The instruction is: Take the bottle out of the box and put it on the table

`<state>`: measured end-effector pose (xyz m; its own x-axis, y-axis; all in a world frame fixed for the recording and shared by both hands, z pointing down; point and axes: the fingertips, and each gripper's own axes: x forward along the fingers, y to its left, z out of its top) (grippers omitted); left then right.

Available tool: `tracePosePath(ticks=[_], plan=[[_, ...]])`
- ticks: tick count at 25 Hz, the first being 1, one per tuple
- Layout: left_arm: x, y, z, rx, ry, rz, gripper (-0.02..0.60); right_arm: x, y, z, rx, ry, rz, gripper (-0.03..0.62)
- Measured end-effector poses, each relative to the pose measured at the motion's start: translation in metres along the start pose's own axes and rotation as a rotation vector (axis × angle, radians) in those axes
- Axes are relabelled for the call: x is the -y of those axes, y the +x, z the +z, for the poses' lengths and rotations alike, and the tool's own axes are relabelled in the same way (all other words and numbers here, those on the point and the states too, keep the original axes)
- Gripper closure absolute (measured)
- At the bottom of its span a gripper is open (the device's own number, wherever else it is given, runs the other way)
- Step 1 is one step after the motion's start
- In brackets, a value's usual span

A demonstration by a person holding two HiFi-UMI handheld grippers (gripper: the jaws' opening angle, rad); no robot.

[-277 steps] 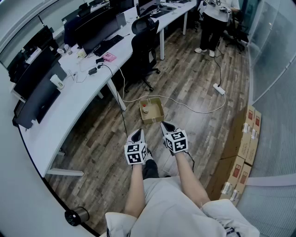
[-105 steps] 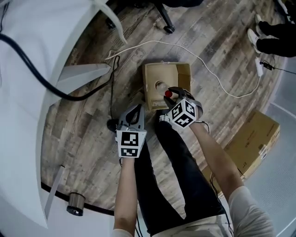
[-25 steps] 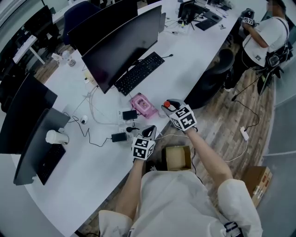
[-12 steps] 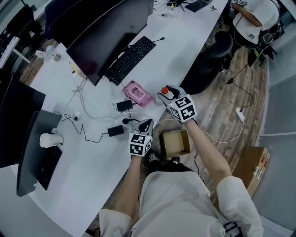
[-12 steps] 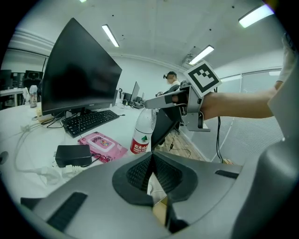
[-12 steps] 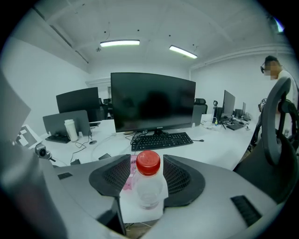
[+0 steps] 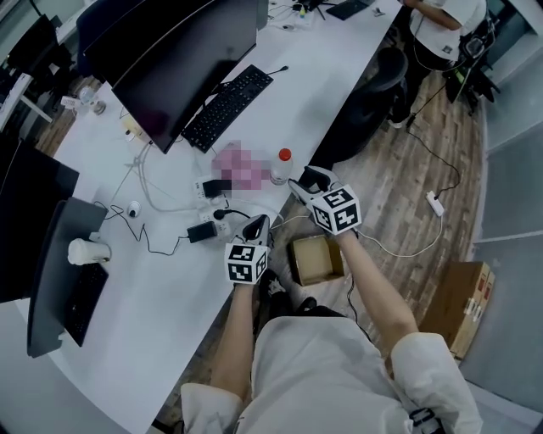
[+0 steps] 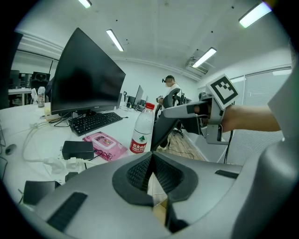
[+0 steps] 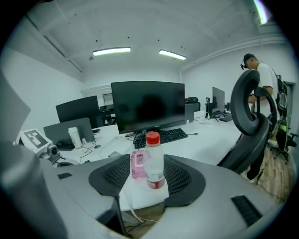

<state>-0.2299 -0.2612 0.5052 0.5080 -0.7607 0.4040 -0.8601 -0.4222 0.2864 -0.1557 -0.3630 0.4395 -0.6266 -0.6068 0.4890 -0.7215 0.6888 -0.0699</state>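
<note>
The clear bottle with a red cap [image 7: 281, 167] stands upright on the white table [image 7: 339, 68], near its front edge. My right gripper [image 7: 304, 180] is just behind it and open. Its jaws have just been opening, and in the right gripper view the bottle [image 9: 153, 161] stands free beyond the pads [image 9: 182, 177], untouched. My left gripper [image 7: 255, 227] hovers over the table edge, shut and empty, with its fingers closed together [image 8: 150, 161]. From there the bottle [image 8: 141, 135] shows ahead, beside the right gripper's fingers [image 8: 175, 111]. The open cardboard box [image 7: 316, 258] sits on the floor below my hands.
A pink packet [image 8: 103, 144] lies left of the bottle, with black adapters and cables [image 7: 204, 229] close by. A keyboard [image 7: 225, 106] and large monitors [image 7: 182, 59] fill the back of the table. A black office chair [image 9: 250, 126] stands right of the bottle. A person [image 7: 441, 25] works farther off.
The right gripper held the bottle over the table edge earlier. Now the bottle stands alone on the table and the gripper has drawn back from it, jaws apart. The left gripper shifted slightly.
</note>
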Motion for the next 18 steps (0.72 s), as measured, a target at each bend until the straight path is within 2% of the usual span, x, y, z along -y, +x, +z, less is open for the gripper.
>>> tracePosePath(ticks=[8,13,18], plan=[[0.053,-0.027,-0.011,0.027,0.008,0.058,0.568,-0.035,-0.082,-0.081,0.020,0.147,-0.033,0.341],[0.098,-0.049,-0.022,0.040,0.016,0.098,0.568,-0.059,-0.136,-0.124,0.002,0.176,-0.024,0.341],[0.137,-0.072,-0.028,0.074,0.018,0.145,0.568,-0.075,-0.179,-0.142,0.025,0.168,0.006,0.341]])
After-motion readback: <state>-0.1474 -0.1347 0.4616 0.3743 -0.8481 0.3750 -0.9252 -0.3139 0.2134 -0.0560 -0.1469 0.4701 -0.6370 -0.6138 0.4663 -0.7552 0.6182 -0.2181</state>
